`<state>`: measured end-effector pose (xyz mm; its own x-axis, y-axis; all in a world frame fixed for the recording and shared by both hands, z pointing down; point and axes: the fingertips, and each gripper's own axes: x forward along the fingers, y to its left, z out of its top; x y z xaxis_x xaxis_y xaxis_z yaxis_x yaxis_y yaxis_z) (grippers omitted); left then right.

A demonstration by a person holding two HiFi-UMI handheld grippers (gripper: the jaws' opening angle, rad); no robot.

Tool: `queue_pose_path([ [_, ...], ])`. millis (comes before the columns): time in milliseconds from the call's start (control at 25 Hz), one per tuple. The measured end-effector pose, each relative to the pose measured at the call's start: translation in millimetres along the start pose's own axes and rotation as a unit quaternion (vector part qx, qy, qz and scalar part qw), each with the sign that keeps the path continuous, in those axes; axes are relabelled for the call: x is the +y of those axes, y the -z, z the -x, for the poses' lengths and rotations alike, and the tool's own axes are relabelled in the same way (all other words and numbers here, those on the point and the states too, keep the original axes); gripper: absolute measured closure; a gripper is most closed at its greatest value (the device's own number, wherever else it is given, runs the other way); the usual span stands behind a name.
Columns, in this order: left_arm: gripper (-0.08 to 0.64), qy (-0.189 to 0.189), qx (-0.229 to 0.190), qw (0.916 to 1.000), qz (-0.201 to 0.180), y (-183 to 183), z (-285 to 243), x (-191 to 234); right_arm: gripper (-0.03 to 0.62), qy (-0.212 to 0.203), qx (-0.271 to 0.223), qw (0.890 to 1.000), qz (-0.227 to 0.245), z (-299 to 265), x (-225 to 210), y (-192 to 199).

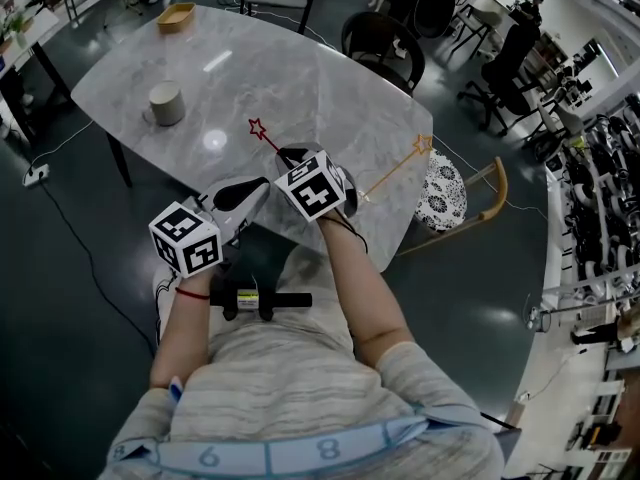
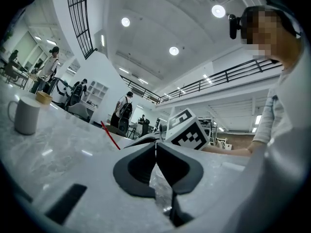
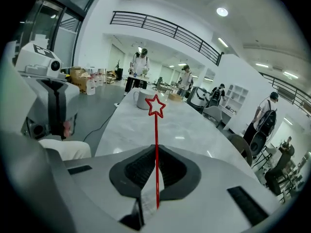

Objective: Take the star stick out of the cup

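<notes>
As the right claw clamps the red star stick between its jaws, its star end pointing out over the marble bench, the grey cup stands well apart towards the far left of the bench. The left claw is just beside the right one at the near edge, jaws pressed together on nothing, while an orange star stick lies near the bench's right corner

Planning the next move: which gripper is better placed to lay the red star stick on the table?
Right. The right gripper is shut on the thin red star-tipped stick over the grey marble table; the left gripper is shut, empty.
</notes>
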<state>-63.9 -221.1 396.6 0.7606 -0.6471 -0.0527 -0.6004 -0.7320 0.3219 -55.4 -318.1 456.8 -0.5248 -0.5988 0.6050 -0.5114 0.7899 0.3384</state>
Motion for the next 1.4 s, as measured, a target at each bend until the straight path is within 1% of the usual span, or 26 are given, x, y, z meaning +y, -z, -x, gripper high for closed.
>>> queue_pose_path([
  [280,0.543,0.002,0.004,1.0000,0.004,1,-3,2,0.569,-0.008,0.021,1.000,-0.004,-14,0,13],
  [480,0.541,-0.001,0.004,1.0000,0.004,1,-3,5,0.569,-0.013,0.018,1.000,-0.005,-20,1,16],
  [720,0.541,-0.005,0.004,1.0000,0.008,-2,-4,5,0.568,-0.014,-0.005,1.000,-0.026,-10,-1,8],
  [1000,0.541,0.000,0.004,1.0000,0.009,-1,-9,4,0.568,0.000,-0.042,0.997,-0.061,9,-10,-6],
  [1200,0.541,0.000,0.004,0.9999,0.009,-1,-11,3,0.568,0.008,-0.082,0.992,-0.094,33,-22,-14],
  [1400,0.541,0.004,0.004,0.9999,0.011,2,-13,2,0.568,0.012,-0.127,0.983,-0.134,62,-30,-22],
])
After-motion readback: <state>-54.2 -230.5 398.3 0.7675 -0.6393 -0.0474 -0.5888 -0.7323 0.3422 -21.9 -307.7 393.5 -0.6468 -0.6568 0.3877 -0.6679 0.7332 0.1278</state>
